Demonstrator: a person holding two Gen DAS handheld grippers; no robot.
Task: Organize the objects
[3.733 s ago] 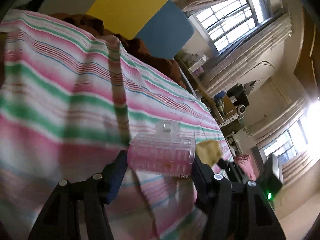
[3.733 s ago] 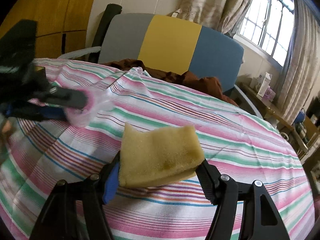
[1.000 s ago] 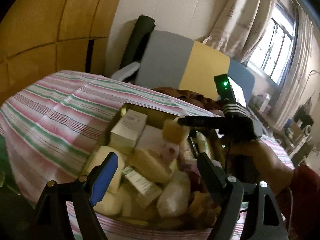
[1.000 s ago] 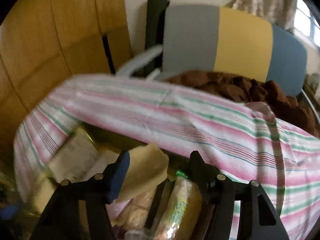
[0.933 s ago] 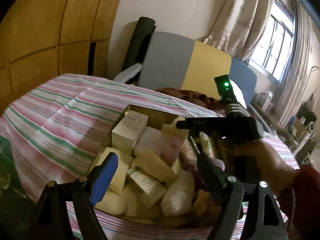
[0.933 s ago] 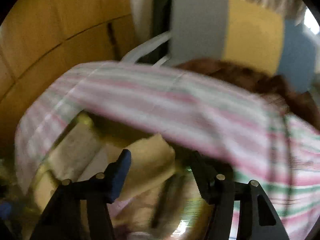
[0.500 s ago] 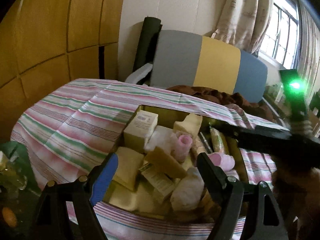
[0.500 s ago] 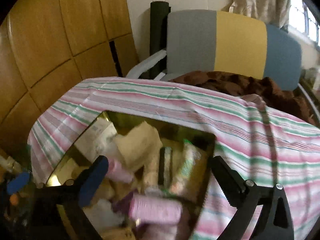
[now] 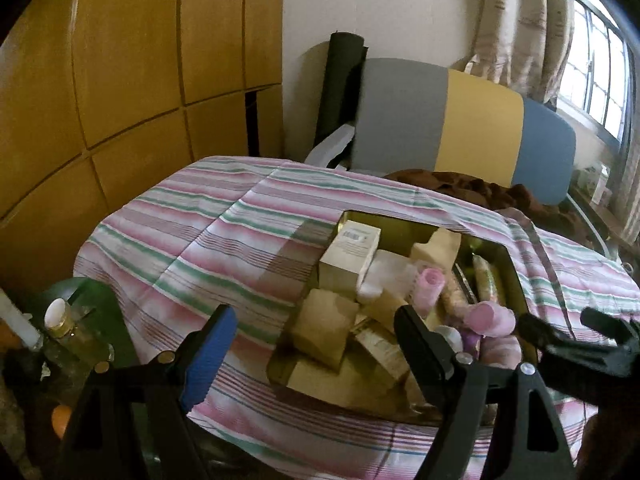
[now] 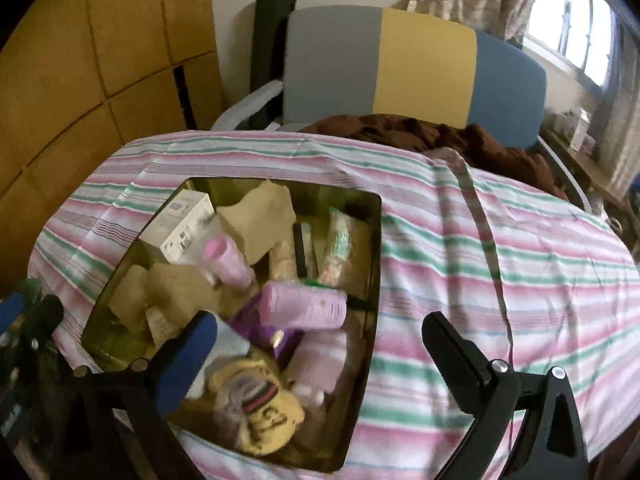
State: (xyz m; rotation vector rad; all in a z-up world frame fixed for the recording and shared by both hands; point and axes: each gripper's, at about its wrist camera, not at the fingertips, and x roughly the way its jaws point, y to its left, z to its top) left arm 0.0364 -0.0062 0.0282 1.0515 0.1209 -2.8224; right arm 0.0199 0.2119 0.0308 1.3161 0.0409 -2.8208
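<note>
Item: gold tin [image 10: 374, 280], sitting on the striped cloth [image 10: 500, 280] covering the desk, at about 8 o'clock in the right wrist view and 4 o'clock in the left wrist view. It is lying open and brimming.

Contents, counted where visible:
- white box [image 10: 182, 226], one, leaning at the tin's 11 o'clock corner;
- yellow sponge [image 10: 260, 220], one standing upright near 12 o'clock, with at least three more tan blocks lying toward 8 o'clock;
- pink rollers [image 10: 304, 306], two clear, one more doubtful;
- wrapped sweets packet [image 10: 338, 246], one, at 1 o'clock;
- yellow sock [image 10: 260, 412], one, at 6 o'clock;
- purple packet [image 10: 260, 330], one, partly buried.

Left gripper [image 9: 316, 344]: hovering above the tin's near edge, jaws spread wide, carrying nothing.
Right gripper [image 10: 320, 344]: likewise gaping wide and empty, hanging over the tin's right rim.

Surroundings: a grey, yellow and blue chair [image 10: 420, 68] standing at 12 o'clock, brown blanket [image 10: 440, 136] bunching before it, bottles [image 9: 64, 328] crowding at 8 o'clock off the desk.

Risk: the heap is looking overfull; the upright sponge and topmost roller are probably resting loosely, so a nudge from either gripper could be tipping them over the rim.
</note>
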